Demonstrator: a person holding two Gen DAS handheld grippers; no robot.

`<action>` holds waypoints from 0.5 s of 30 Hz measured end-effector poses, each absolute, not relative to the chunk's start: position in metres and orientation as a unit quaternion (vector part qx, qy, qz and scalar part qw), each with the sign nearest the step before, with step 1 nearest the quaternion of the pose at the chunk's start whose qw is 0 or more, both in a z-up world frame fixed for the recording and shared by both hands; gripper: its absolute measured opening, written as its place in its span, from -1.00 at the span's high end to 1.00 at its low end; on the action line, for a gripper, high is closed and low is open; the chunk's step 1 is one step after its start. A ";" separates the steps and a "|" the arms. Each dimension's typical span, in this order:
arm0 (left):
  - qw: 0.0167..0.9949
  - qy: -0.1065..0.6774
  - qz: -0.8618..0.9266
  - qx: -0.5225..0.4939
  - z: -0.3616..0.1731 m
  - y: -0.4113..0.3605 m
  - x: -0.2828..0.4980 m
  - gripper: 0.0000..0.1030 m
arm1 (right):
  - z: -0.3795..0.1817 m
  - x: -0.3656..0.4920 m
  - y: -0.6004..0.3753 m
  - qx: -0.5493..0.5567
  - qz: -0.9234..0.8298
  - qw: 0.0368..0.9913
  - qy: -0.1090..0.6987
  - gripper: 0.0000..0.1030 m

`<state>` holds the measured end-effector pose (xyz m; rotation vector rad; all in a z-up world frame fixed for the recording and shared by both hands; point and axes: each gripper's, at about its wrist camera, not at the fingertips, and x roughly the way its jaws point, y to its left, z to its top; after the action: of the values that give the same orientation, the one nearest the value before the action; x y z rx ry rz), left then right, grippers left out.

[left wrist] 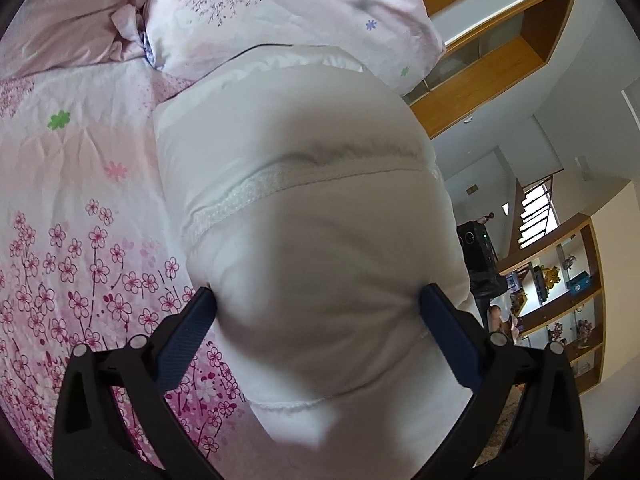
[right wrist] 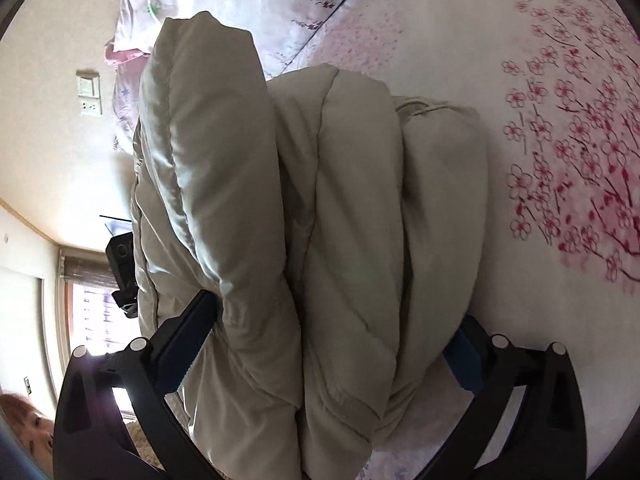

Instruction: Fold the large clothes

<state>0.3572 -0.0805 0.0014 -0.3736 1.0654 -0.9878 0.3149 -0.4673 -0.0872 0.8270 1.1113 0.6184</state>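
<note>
A pale, padded jacket (left wrist: 288, 140) lies folded into a thick bundle on the flowered bed sheet (left wrist: 80, 200). My left gripper (left wrist: 318, 300) stands spread wide around one end of it, and the puffy fabric fills the gap and touches both blue pads. In the right wrist view the same jacket (right wrist: 340, 160) looks beige, with its folded layers stacked side by side. My right gripper (right wrist: 332, 316) is open wide around the bundle's other end. Its left finger (right wrist: 196, 320) sits against the fabric, and its right finger (right wrist: 464, 348) is partly hidden behind it.
Pink flowered bedding (right wrist: 560, 120) spreads beside the bundle, and a pillow or quilt (left wrist: 280, 8) lies beyond it. Wooden shelves (left wrist: 560, 300) and a black device on a stand (left wrist: 480, 256) are off the bed's edge. Part of a person's head (right wrist: 28, 428) shows low at the left.
</note>
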 end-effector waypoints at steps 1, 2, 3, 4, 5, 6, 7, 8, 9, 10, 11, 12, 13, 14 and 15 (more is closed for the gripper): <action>0.729 0.486 -0.450 -0.175 -0.001 -0.080 0.357 -0.97 | -0.087 0.315 -0.465 0.372 0.284 0.728 0.501 -0.97; 0.727 0.486 -0.451 -0.180 -0.002 -0.079 0.357 -0.97 | -0.086 0.316 -0.461 0.370 0.286 0.731 0.497 -0.97; 0.726 0.486 -0.451 -0.184 -0.004 -0.079 0.357 -0.97 | -0.085 0.316 -0.459 0.369 0.288 0.733 0.493 -0.97; 0.725 0.485 -0.451 -0.190 -0.006 -0.078 0.356 -0.97 | -0.085 0.316 -0.455 0.369 0.294 0.734 0.489 -0.91; 0.726 0.483 -0.449 -0.193 -0.008 -0.076 0.355 -0.97 | -0.084 0.318 -0.453 0.371 0.298 0.734 0.484 -0.84; 0.728 0.481 -0.447 -0.197 -0.008 -0.075 0.354 -0.96 | -0.085 0.317 -0.452 0.377 0.304 0.733 0.479 -0.63; 0.730 0.477 -0.445 -0.203 -0.009 -0.074 0.352 -0.89 | -0.086 0.316 -0.450 0.387 0.316 0.728 0.469 -0.45; 0.732 0.473 -0.445 -0.206 -0.008 -0.073 0.351 -0.83 | -0.086 0.314 -0.449 0.390 0.319 0.730 0.462 -0.39; 0.735 0.467 -0.446 -0.207 -0.006 -0.072 0.348 -0.72 | -0.085 0.311 -0.448 0.388 0.320 0.735 0.455 -0.29; 0.738 0.463 -0.446 -0.205 -0.004 -0.072 0.347 -0.61 | -0.084 0.307 -0.447 0.391 0.320 0.740 0.444 -0.18; 0.741 0.460 -0.447 -0.202 -0.002 -0.071 0.345 -0.57 | -0.083 0.305 -0.446 0.394 0.320 0.743 0.437 -0.13; 0.742 0.457 -0.447 -0.201 0.000 -0.071 0.344 -0.50 | -0.082 0.302 -0.445 0.397 0.321 0.744 0.431 -0.04; 0.742 0.455 -0.449 -0.201 0.002 -0.070 0.344 -0.44 | -0.081 0.298 -0.446 0.402 0.322 0.747 0.421 0.05; 0.742 0.453 -0.451 -0.200 0.003 -0.070 0.343 -0.41 | -0.080 0.295 -0.447 0.405 0.323 0.749 0.413 0.08; 0.743 0.451 -0.453 -0.200 0.004 -0.069 0.343 -0.37 | -0.079 0.293 -0.446 0.408 0.324 0.751 0.406 0.13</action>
<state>0.3433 -0.0689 0.0044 -0.4377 0.9874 -0.9933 0.2928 -0.4464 -0.0786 0.8903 0.8875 0.7077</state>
